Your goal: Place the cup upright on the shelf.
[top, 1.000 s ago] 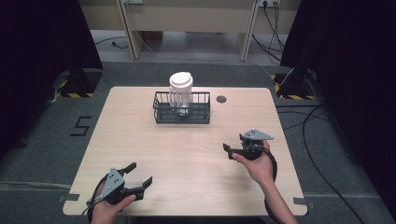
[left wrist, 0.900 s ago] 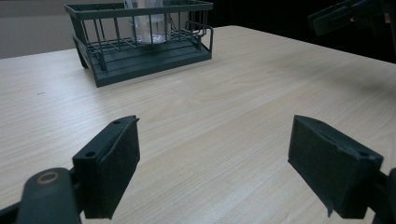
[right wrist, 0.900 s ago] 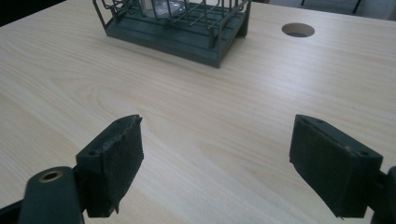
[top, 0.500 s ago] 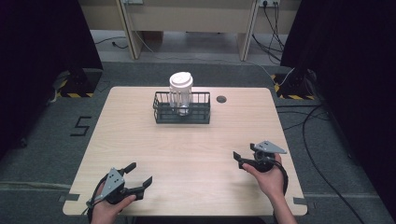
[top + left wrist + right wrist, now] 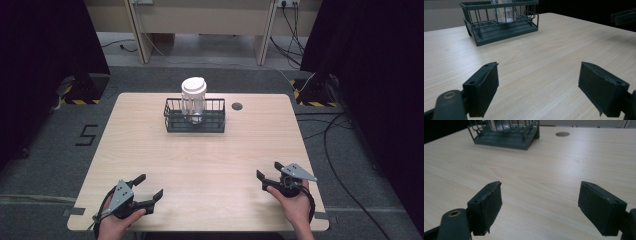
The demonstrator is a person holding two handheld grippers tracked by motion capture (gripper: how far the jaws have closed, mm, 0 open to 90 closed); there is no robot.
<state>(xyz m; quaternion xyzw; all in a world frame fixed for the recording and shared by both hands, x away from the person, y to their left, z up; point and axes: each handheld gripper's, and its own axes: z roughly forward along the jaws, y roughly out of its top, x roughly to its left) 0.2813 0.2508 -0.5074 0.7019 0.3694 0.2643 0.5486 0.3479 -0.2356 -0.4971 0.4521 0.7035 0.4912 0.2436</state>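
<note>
Both parted and empty, left hand-held gripper [image 5: 148, 188] and right hand-held gripper [image 5: 269, 172] low on the worktop [image 5: 210, 155], well short of the wire basket [image 5: 195, 122] holding the lidded cup [image 5: 193, 92], nothing left evident.

A single mark can be read: the digit "5" [image 5: 88, 135], in dark strokes on the grey floor [image 5: 45, 165] beside the desk [image 5: 210, 165]. It lies ahead of the left gripper [image 5: 148, 186] and out to its left, past the desk's edge. The black-and-yellow striped tape [image 5: 75, 101] on the floor farther ahead of that gripper carries no letters.
</note>
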